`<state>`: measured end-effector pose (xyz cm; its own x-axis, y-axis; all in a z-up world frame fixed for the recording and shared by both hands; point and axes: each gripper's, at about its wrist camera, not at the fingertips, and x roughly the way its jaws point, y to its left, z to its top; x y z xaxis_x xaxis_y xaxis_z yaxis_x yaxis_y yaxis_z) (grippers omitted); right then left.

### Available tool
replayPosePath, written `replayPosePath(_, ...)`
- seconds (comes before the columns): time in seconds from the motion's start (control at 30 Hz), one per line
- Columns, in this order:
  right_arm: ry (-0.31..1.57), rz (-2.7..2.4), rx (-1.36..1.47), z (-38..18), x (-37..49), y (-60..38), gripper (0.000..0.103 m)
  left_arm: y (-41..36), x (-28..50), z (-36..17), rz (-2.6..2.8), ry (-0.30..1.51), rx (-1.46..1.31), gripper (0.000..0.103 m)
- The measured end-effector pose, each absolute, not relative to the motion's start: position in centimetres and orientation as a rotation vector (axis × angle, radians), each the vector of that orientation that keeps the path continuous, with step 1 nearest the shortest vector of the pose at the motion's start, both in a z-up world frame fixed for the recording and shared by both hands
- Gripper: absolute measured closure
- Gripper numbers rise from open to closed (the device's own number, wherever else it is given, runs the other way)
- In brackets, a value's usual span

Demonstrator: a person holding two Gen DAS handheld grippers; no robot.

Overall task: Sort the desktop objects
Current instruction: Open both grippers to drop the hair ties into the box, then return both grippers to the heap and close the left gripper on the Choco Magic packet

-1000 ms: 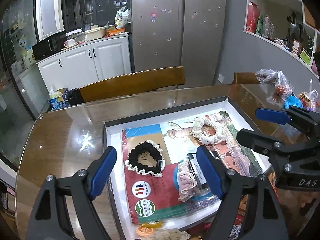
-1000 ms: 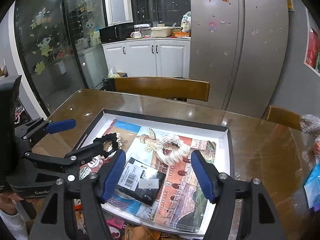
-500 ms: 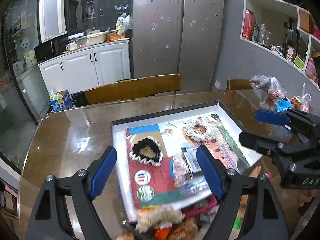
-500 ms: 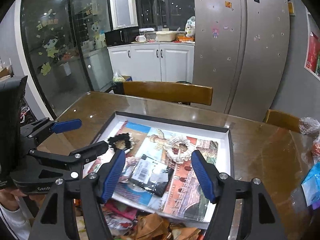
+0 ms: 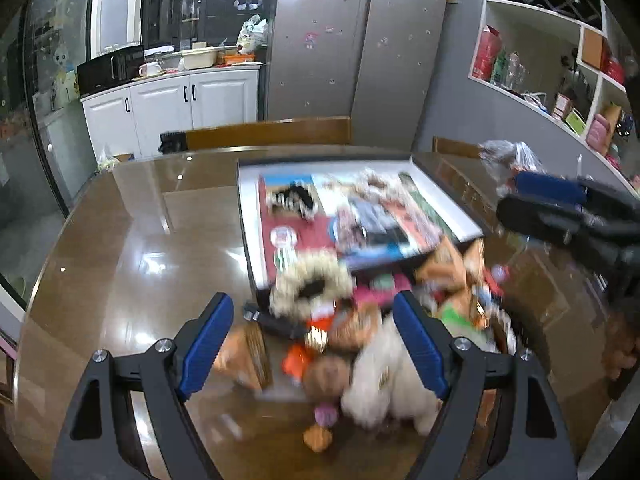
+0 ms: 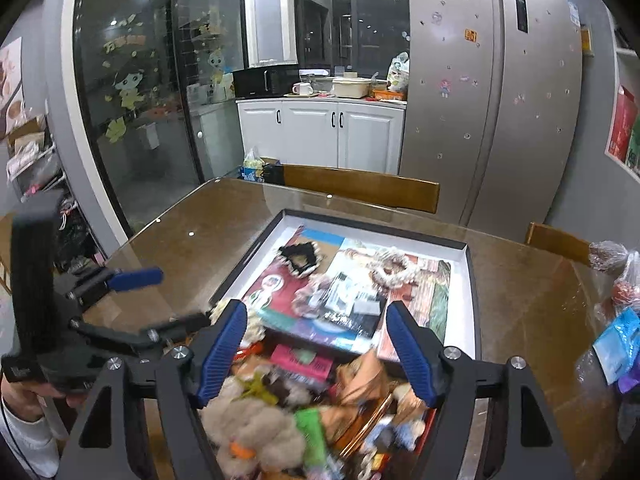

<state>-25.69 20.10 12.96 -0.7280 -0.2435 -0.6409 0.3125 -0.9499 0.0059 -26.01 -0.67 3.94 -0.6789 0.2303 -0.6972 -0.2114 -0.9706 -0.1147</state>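
Both grippers have drawn back, baring a clutter pile (image 5: 360,332) at six o'clock of the tray (image 5: 250,236) on the glossy brown bench (image 5: 132,248). Left fingers (image 5: 208,344) gape empty; right fingers (image 6: 224,352) are opening, gripping nothing. Fridge (image 6: 492,92) at twelve.

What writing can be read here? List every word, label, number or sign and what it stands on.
No text reads clearly.
Yellow characters on the glass door: too blurred.
Orange sticker on the fridge: too small.
Round logos on the red booklet: blurred.
Barcode label on the black packet: blurred.
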Motion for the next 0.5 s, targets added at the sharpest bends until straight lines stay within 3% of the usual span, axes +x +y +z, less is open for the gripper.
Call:
replayPosePath(0.17,0.133,-2.645,0.971,11.7,-22.0,19.2,0.028,-1.3,-23.6,1.5,2.64,0.012,-1.152,0.02)
replayPosePath(0.5,-0.06,-2.639,1.098,5.2,-18.1,20.3,0.028,-5.1,-22.6,-0.6,2.679,-0.074,-1.159,0.02)
